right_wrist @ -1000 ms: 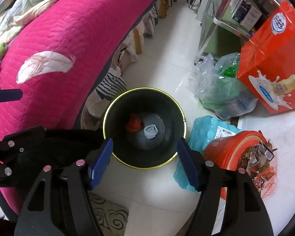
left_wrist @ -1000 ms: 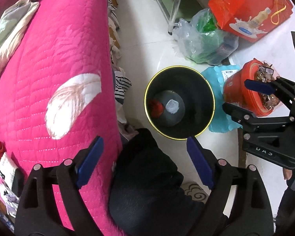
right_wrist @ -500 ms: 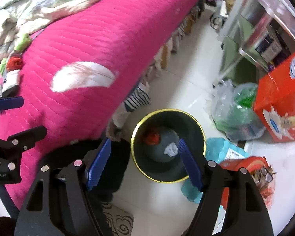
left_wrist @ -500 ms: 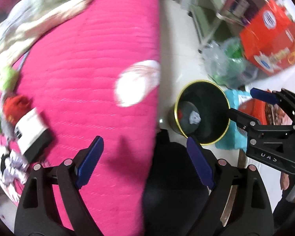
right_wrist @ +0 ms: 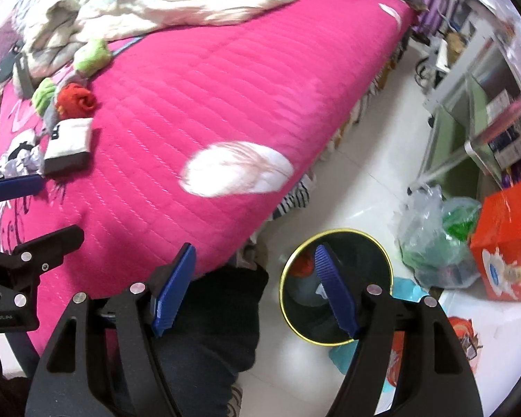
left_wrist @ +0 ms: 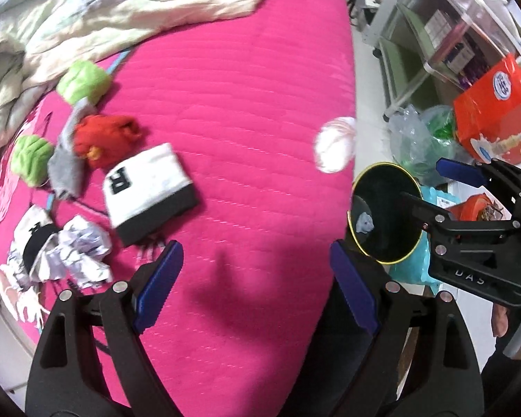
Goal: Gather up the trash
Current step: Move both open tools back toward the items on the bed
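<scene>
A black bin with a yellow rim [left_wrist: 385,213] [right_wrist: 335,285] stands on the white floor beside the pink bed; red and white scraps lie inside it. A crumpled white paper ball [left_wrist: 83,250] [right_wrist: 27,158] lies on the bed at the left, near a white and black box [left_wrist: 149,191] [right_wrist: 67,146], a red wad [left_wrist: 104,139] [right_wrist: 76,100] and green wads [left_wrist: 83,81]. My left gripper [left_wrist: 257,285] is open and empty above the bed. My right gripper [right_wrist: 253,288] is open and empty over the bed's edge and the bin.
A rumpled pale blanket [left_wrist: 87,21] covers the far part of the bed. On the floor right of the bin are a clear plastic bag [right_wrist: 434,236], an orange-red gift bag [right_wrist: 507,243], a teal packet [left_wrist: 410,271] and a shelf unit [left_wrist: 434,41]. The person's dark-clothed knee [right_wrist: 208,330] is below.
Both grippers have swung left and up from over the bin toward the bed. The trash pile on the bed has come into view. Both stay open and empty.
</scene>
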`<state>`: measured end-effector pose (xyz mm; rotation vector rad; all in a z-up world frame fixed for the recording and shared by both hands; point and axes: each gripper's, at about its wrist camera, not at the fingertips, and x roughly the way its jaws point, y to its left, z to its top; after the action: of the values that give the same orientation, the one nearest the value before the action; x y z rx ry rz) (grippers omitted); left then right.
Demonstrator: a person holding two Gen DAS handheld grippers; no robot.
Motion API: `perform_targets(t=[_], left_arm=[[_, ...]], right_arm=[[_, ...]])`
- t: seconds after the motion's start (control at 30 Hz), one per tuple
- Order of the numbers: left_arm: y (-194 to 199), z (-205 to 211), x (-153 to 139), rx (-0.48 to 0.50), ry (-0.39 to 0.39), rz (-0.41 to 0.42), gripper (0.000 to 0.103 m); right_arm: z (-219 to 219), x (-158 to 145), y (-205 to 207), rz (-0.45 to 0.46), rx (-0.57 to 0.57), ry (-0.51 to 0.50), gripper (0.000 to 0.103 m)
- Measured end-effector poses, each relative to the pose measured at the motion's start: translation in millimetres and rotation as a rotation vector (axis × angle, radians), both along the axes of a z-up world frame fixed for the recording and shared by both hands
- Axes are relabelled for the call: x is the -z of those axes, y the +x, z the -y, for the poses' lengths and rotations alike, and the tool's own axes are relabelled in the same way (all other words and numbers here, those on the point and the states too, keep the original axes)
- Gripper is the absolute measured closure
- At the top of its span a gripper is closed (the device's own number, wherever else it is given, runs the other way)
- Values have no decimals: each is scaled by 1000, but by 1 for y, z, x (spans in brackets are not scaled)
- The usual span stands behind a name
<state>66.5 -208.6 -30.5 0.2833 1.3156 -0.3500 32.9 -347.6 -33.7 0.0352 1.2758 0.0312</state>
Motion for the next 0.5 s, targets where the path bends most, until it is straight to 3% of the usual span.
perform_targets(t=[0.5], left_arm=[[3,-74,-13,-114,-9,29,19]], right_arm=[[-70,-9,28,4,-131,-4,30]])
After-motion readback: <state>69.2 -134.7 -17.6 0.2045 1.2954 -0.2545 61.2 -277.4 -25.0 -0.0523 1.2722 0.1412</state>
